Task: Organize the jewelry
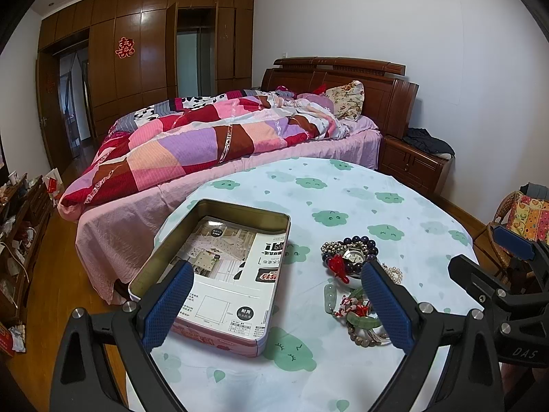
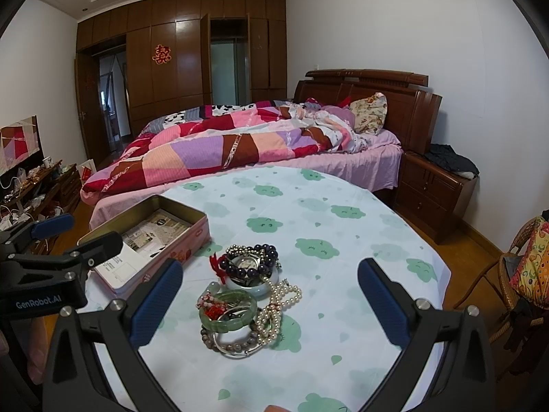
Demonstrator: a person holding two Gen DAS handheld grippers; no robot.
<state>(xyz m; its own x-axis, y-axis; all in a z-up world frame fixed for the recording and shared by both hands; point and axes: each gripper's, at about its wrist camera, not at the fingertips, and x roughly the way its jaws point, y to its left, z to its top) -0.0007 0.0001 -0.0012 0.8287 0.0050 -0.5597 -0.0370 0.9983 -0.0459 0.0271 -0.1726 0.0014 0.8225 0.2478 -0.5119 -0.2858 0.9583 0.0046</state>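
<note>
A pile of jewelry lies on the round table: a green jade bangle, a pearl strand, dark purple beads around a watch, and red charms. It also shows in the left wrist view. An open pink tin box with printed paper inside sits left of the pile, also seen in the right wrist view. My left gripper is open above the tin's near right part. My right gripper is open and empty above the pile.
The table wears a white cloth with green clouds. A bed with a patchwork quilt stands behind it, a wooden nightstand at right, a wicker chair at far right, and cluttered shelves at left.
</note>
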